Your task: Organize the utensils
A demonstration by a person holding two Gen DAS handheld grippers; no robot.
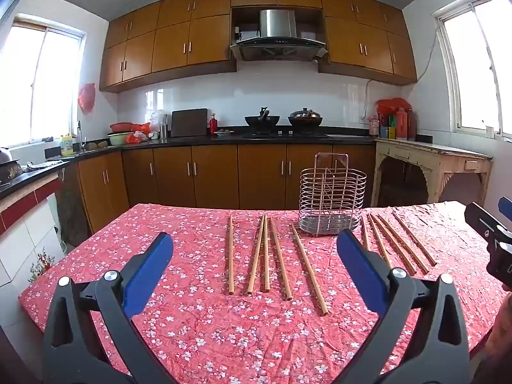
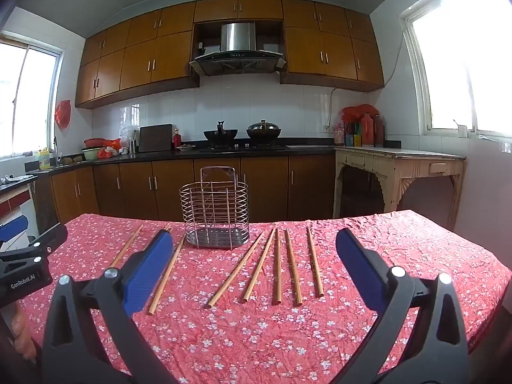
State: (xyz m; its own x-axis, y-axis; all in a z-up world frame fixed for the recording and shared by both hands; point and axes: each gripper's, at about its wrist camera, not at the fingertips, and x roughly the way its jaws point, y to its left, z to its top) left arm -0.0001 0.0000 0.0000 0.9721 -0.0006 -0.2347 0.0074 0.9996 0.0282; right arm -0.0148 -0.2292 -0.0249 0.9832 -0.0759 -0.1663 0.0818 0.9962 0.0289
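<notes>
Several wooden chopsticks (image 1: 257, 256) lie loose on the red floral tablecloth (image 1: 224, 336), pointing away from me. One group rests left of a copper wire utensil holder (image 1: 332, 201); another group (image 1: 400, 244) lies to its right. My left gripper (image 1: 254, 233) hovers open over the left group with nothing between its fingers. In the right wrist view the holder (image 2: 214, 211) stands upright and empty at the table's far side. My right gripper (image 2: 254, 233) hangs open above the right-hand chopsticks (image 2: 277, 267), holding nothing.
The table's far edge (image 1: 192, 206) runs just behind the holder. Beyond it are brown base cabinets (image 1: 214, 176) and a black counter with two woks (image 1: 262, 121). A cream side table (image 2: 400, 163) stands at the right wall.
</notes>
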